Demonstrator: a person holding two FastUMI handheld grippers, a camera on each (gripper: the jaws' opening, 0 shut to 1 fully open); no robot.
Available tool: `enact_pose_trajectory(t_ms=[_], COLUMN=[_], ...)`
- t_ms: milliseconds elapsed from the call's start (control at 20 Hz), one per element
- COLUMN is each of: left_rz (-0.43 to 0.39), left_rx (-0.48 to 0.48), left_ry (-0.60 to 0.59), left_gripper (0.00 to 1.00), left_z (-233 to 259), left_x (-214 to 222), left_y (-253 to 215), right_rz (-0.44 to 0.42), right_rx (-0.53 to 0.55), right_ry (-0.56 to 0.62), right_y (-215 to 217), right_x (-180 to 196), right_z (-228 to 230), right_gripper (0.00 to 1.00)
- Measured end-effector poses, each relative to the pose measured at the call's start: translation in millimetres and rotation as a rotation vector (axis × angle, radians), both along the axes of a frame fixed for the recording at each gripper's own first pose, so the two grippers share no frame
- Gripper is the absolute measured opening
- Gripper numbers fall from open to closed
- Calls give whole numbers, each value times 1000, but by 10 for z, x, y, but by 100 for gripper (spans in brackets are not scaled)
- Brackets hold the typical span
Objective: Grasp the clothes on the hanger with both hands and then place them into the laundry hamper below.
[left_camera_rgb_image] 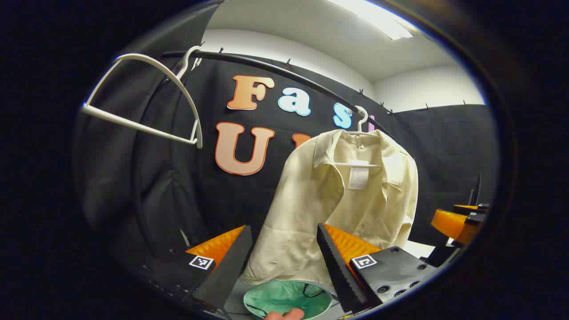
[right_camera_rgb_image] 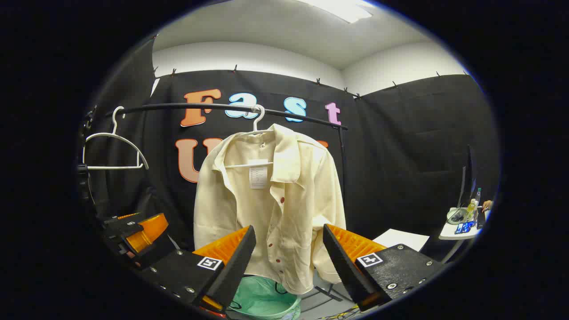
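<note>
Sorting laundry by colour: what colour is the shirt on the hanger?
Cream shirt with dark red buttons, clearest in the right gripper view.

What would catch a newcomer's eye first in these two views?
The cream shirt on a white hanger, hanging from the black rail mid-frame, open at the front with red buttons. Left of it an empty hanger hangs on the same rail. Below the shirt sits the hamper with a green liner, and both tongs stand open, apart from the cloth.
</note>
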State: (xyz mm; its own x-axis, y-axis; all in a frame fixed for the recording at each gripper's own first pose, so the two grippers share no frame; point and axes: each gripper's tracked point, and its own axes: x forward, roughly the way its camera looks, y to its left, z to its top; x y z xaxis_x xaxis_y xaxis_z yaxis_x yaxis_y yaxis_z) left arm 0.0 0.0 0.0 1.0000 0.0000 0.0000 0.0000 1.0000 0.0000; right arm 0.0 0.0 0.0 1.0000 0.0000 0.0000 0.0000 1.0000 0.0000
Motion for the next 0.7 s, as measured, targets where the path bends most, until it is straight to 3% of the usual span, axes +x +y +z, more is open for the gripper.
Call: enact_pose_trajectory(t_ms=[350, 650, 700], left_rz=[-12, -25, -20], left_rx=[54, 24, 21], left_ry=[-16, 12, 12], left_gripper=[96, 100, 97], left_z=[35, -48, -50], left_x=[162, 139, 132], left_y=[-144, -252, -240], right_rz=[5, 13, 15], right_rx=[17, 1, 3], right_ry=[-35, -41, -38], right_y=[-77, -160, -159], right_x=[86, 93, 97], right_z=[5, -11, -10], right_gripper=[95, 94, 94])
